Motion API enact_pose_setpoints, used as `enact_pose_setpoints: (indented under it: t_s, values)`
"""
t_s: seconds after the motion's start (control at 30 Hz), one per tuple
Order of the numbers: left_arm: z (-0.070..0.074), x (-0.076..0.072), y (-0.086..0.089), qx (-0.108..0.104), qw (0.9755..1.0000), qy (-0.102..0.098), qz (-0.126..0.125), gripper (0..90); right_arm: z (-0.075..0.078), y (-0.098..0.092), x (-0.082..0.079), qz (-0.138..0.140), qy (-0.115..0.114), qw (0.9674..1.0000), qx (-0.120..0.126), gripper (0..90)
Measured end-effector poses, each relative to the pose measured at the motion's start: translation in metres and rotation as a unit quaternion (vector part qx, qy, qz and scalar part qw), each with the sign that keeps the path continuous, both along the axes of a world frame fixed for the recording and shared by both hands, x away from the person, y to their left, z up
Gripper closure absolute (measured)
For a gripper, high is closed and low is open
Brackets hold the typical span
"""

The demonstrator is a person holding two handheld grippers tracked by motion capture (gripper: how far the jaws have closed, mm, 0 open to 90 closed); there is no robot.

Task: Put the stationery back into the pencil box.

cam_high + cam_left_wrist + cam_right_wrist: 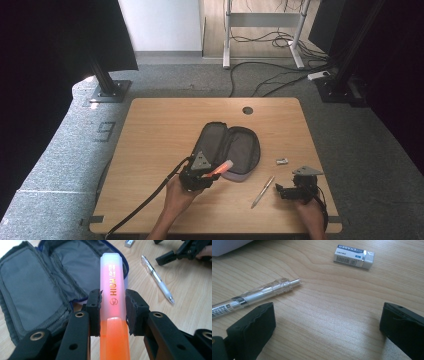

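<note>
The left gripper (pixel 113 312) is clamped on an orange highlighter (pixel 113 290), pads pressing both flat sides at mid-barrel, while the right gripper (pixel 327 327) rests with its jaws wide apart over bare wood, nothing between them. In the high view the highlighter (pixel 220 168) hangs at the six o'clock edge of an unzipped grey pencil case (pixel 235 147) lying open at the centre of the table (pixel 155 130); a clear pen (pixel 263 191) lies at about four o'clock from the case and a white eraser (pixel 282 161) at three o'clock. The step in hand appears to be packing: the marker is lifted and aimed at the case. The next move likely calls for carrying it over the lining and letting go. The barrel reads "HIGH LIGHTER"; the eraser sleeve (pixel 354 255) reads "ERASER".
</note>
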State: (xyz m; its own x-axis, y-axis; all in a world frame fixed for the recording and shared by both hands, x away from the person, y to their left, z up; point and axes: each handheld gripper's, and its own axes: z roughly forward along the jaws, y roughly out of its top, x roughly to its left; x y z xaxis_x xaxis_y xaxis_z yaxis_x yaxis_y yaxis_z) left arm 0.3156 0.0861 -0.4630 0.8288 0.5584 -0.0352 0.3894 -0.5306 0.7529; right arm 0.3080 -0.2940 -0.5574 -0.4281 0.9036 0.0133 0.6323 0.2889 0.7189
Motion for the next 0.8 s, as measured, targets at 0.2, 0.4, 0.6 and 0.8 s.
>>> enact_pose_setpoints:
  t_s: [0.2,0.4,0.6,0.8]
  values:
    - [0.002,0.009,-0.003,0.005,1.0000,0.000,0.005,66.5,0.000,0.000,0.000,0.000,0.000,1.0000,0.000,0.0]
    - [0.005,0.018,-0.007,0.006,1.0000,-0.003,0.006,66.5,0.000,0.000,0.000,0.000,0.000,1.0000,0.000,0.0]
    - [0.010,0.029,-0.012,0.006,1.0000,-0.003,0.006,66.5,0.000,0.000,0.000,0.000,0.000,1.0000,0.000,0.0]
    - [0.012,0.038,-0.019,0.014,0.9999,-0.006,0.003,66.5,0.000,0.000,0.000,-0.001,0.000,1.0000,0.001,0.0]
